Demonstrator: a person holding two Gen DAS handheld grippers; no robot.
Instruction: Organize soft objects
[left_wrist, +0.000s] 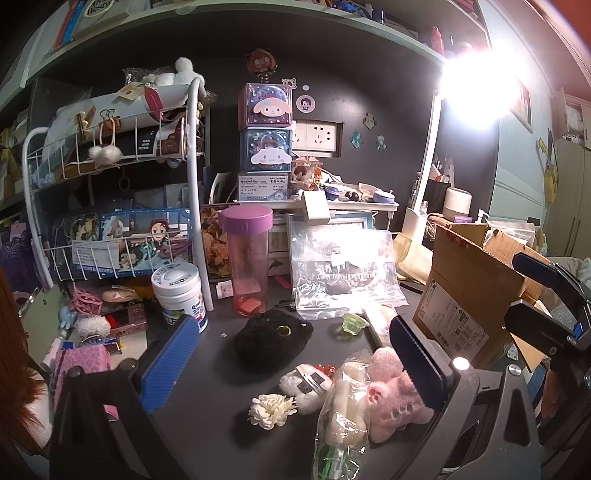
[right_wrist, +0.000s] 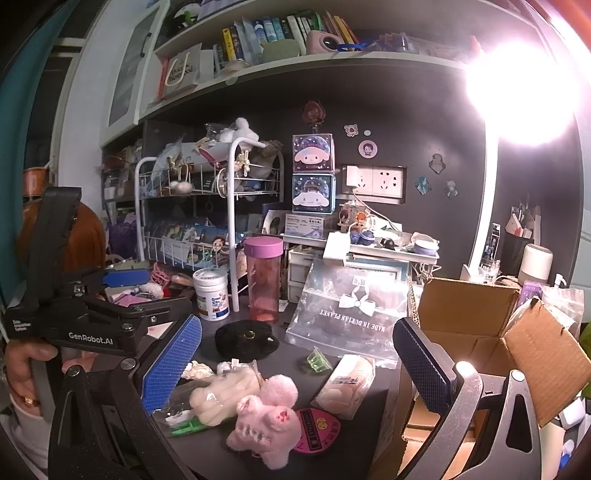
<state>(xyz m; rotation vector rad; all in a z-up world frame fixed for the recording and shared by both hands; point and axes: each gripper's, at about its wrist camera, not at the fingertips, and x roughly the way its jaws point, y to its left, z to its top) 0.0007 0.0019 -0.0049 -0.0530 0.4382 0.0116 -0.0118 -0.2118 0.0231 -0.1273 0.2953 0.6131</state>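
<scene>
Soft things lie on the dark desk: a pink plush, a cream plush in clear wrap, a black fluffy pouch, a white pompom and a cream fabric flower. My left gripper is open and empty above them, its right finger by the pink plush. My right gripper is open and empty over the pink plush. An open cardboard box stands at the right.
A pink bottle, a white jar and a clear plastic bag stand behind the soft things. A wire rack fills the left. A green clip and a bright lamp are also there.
</scene>
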